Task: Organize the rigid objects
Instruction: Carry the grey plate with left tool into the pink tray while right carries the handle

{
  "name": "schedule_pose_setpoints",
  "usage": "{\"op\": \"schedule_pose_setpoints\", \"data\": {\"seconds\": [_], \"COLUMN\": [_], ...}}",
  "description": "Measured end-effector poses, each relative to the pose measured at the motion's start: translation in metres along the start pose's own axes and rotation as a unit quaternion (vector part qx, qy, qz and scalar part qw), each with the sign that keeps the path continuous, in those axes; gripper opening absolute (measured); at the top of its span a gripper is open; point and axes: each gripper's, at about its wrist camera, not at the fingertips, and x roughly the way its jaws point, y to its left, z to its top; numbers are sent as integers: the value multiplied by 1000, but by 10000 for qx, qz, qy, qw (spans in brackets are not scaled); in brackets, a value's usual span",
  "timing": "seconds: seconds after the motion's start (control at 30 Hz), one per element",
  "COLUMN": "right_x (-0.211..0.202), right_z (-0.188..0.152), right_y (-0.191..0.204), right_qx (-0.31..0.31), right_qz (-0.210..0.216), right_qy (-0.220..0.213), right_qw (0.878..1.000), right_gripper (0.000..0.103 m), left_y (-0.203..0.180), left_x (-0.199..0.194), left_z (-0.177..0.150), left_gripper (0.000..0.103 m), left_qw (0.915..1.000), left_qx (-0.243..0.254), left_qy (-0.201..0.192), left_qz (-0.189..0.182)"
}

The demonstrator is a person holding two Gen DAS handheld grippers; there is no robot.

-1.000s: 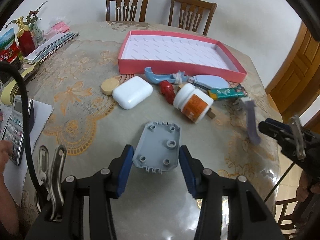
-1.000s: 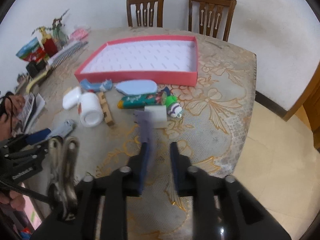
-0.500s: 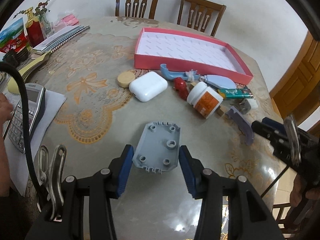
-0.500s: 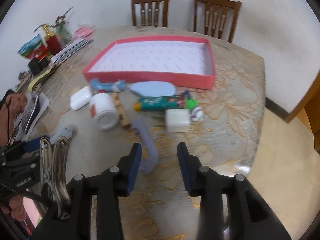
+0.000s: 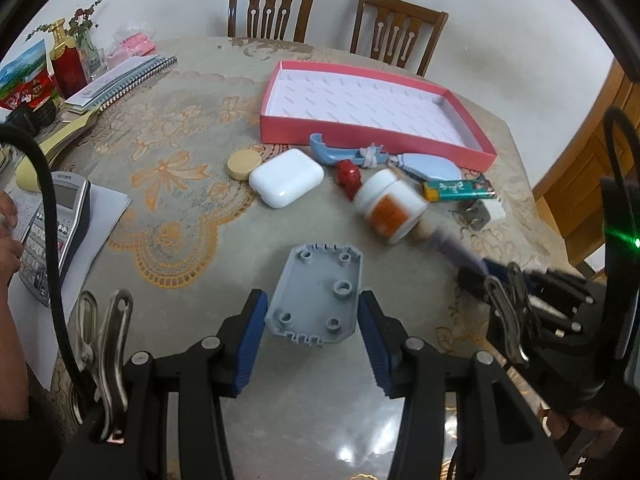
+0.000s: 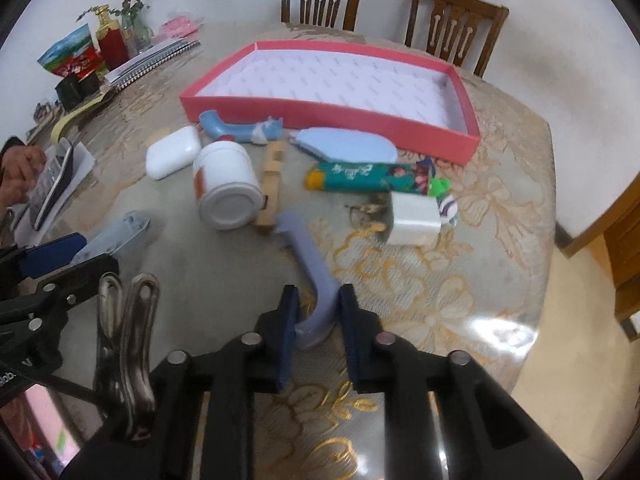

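1. Nearest, the left hand-held gripper (image 5: pixel 312 332) is clamped on a grey plastic plate (image 5: pixel 318 294) across its width, both blue pads against the plate's side edges. The grip looks meant to keep the plate flat, studs upward, for carrying.
2. Beside it, at about three o'clock in the left wrist view, the right hand-held gripper (image 6: pixel 318 322) has its pads drawn together on the near end of a curved lilac handle (image 6: pixel 310 276). Most of the handle sticks out ahead toward twelve o'clock, so it can probably be laid down lengthwise.
3. Just beyond, the loose things lie in a rough row on the tabletop (image 6: pixel 224 280): a white jar (image 6: pixel 226 184) on its side at eleven o'clock of the handle, a wooden block (image 6: pixel 272 184) touching it, a white case (image 6: pixel 172 158) further toward ten o'clock, a white cube (image 6: pixel 414 220) at one o'clock, and a green tube (image 6: pixel 368 178) behind the cube.
4. Further off, a blue scoop-shaped piece (image 6: pixel 240 128) and a pale blue oval (image 6: pixel 348 148) sit just in front of the pink tray (image 6: pixel 332 116).
5. Farthest, at twelve o'clock, the tray has nothing in it, wide side facing the row. I judge it the place for all these pieces, both held ones included.
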Motion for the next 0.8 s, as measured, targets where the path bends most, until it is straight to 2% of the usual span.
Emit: {"op": "schedule_pose_setpoints", "data": {"seconds": [0.43,0.67,0.8], "right_x": [-49,-51,-40], "right_z": [11,39,67], "right_y": [-23,-48,-68], "right_qx": [116,-18,-49], "right_qz": [127,260,469], "right_qy": [-233,-275,-269], "right_qw": [9996,9993,9985], "right_gripper": [13,13,13], "left_y": [-34,-49,-61], "left_x": [-26,-31,-19], "left_z": [17,52,80], "left_gripper": [49,49,49], "left_qw": [9998,9986,9982], "left_qx": [-14,-241,-316], "left_qy": [-198,-420,-374], "left_qz": [90,219,347]}}
